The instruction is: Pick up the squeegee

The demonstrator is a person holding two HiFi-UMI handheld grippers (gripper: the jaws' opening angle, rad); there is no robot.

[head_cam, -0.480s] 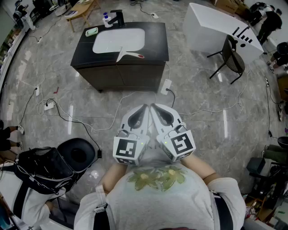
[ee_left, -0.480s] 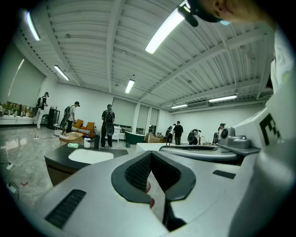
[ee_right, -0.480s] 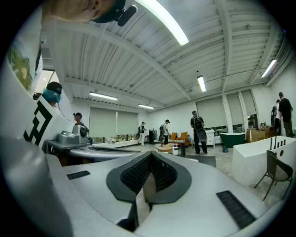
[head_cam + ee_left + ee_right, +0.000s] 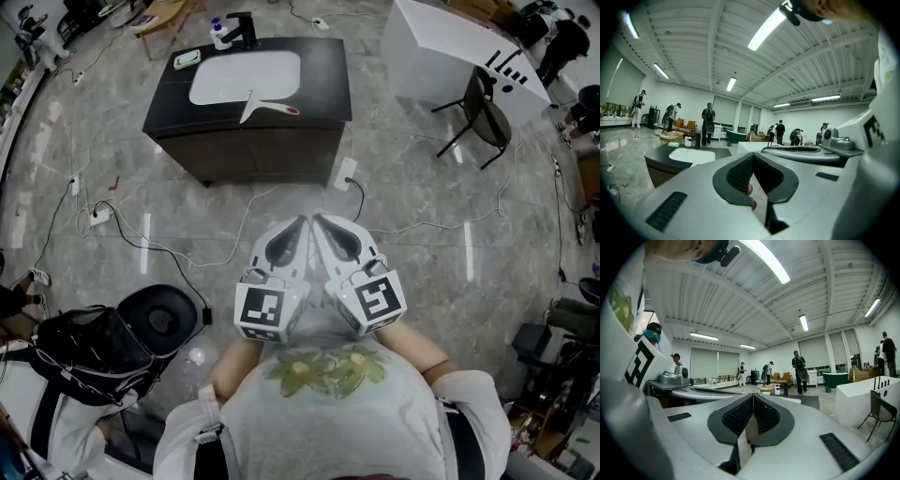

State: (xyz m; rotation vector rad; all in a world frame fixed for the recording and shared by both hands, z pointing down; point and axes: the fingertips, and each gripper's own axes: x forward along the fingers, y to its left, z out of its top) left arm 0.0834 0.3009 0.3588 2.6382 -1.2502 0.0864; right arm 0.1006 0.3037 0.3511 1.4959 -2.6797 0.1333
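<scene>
Head view: the white squeegee with red-tipped handle (image 4: 262,107) lies on the front edge of a dark sink cabinet (image 4: 323,80), just by its white basin (image 4: 246,77). A black faucet (image 4: 246,29) and a small bottle (image 4: 217,36) sit at the back. That's well apart from both grippers, w/ grey marble floor (image 4: 422,272) and loose black cables (image 4: 141,239) between. White table (image 4: 441,52) and black chair (image 4: 485,114) off to the right, black backpack (image 4: 89,361) and round black stool (image 4: 164,322) lower left. The left gripper (image 4: 301,225) and right gripper (image 4: 318,223) are held side by side in front of the person's chest, tips nearly touching, pointing fwd toward the cabinet.

Left gripper view: jaws together, nothing btwn them. Cabinet is low left, ppl standing in the bg.

Right gripper view: jaws pressed together too, empty. Aimed about level across the room, more ppl far off.
</scene>
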